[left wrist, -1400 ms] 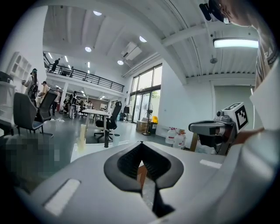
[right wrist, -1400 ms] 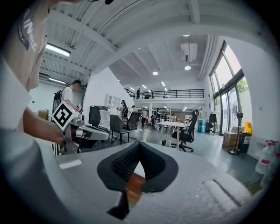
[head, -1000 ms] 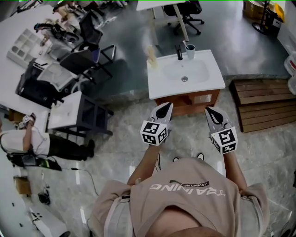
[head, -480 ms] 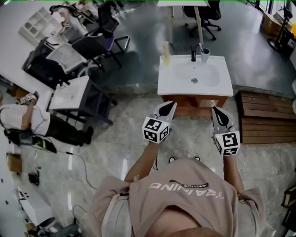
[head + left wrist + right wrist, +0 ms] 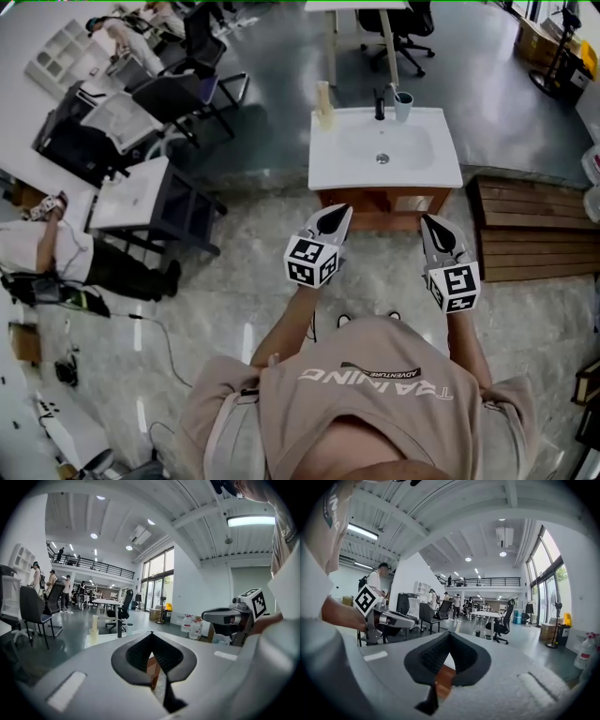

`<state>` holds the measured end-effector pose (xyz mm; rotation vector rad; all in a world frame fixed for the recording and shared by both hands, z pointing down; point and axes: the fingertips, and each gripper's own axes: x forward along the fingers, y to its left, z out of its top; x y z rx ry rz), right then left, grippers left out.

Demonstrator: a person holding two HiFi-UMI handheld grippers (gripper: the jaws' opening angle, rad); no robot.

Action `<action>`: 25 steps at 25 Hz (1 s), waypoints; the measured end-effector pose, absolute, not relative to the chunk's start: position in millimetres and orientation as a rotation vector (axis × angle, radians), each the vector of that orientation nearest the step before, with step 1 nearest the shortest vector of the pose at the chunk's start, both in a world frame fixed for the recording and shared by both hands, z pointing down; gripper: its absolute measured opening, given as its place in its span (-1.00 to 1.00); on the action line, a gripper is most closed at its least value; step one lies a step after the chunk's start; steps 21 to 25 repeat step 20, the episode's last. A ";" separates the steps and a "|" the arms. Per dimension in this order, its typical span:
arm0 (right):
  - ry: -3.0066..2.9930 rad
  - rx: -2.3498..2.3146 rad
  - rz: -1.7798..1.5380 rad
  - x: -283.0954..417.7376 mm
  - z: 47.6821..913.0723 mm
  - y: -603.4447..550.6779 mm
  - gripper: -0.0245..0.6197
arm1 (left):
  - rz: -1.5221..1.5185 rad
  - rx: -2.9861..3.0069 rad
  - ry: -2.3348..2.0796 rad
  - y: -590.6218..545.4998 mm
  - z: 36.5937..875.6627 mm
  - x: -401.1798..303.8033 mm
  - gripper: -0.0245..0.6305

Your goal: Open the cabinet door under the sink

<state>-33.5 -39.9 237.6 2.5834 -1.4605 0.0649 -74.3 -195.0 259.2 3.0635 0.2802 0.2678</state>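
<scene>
**Head view: you are facing the cabinet from well back, both grippers closed**

You are holding the left gripper point(image 5: 332, 220) and the right gripper point(image 5: 434, 232) out in front of you, side by side; each is showing its jaws pressed together at the tips with nothing pinched between them, and only a sliver of brown wood is peeking through the gap behind the tips. The cabinet point(image 5: 380, 200) is sitting under the white sink point(image 5: 384, 148), ahead of both grippers and well apart from them; from this steep angle only a strip of its wooden front is showing, so no handle or hinge side can be made out.

Here is what is likely threatening the next move:

- You are going in with closed jaws; unless you are spreading one gripper first, it will probably be bumping the door instead of catching its edge or handle.
- The door is lying below the counter overhang; reaching down blind, you are risking a knock against that white rim.
- You are guessing the hinge side; pulling at the wrong edge means the jaws are slipping off.
- The slatted wooden platform point(image 5: 525, 230) is lying just beside the cabinet's right; it could be crowding your footing or the door's swing.
</scene>
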 end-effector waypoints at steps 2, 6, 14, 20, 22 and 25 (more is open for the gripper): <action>-1.454 2.584 0.070 -33.1 239.7 -37.7 -0.92 | 0.270 3.065 0.293 -192.0 261.9 -72.9 -0.88; -1.436 2.584 0.091 -35.9 244.9 -31.6 -0.92 | 0.283 3.056 0.303 -188.5 268.2 -73.7 -0.88; -1.434 2.578 0.102 -35.3 246.6 -25.5 -0.92 | 0.310 3.042 0.284 -184.8 273.7 -77.0 -0.88; -1.462 2.562 0.114 -35.0 250.8 -31.0 -0.92 | 0.320 3.043 0.251 -191.5 274.8 -78.3 -0.88; -1.462 2.562 0.114 -35.0 250.8 -31.0 -0.92 | 0.320 3.043 0.251 -191.5 274.8 -78.3 -0.88; -1.462 2.562 0.114 -35.0 250.8 -31.0 -0.92 | 0.320 3.043 0.251 -191.5 274.8 -78.3 -0.88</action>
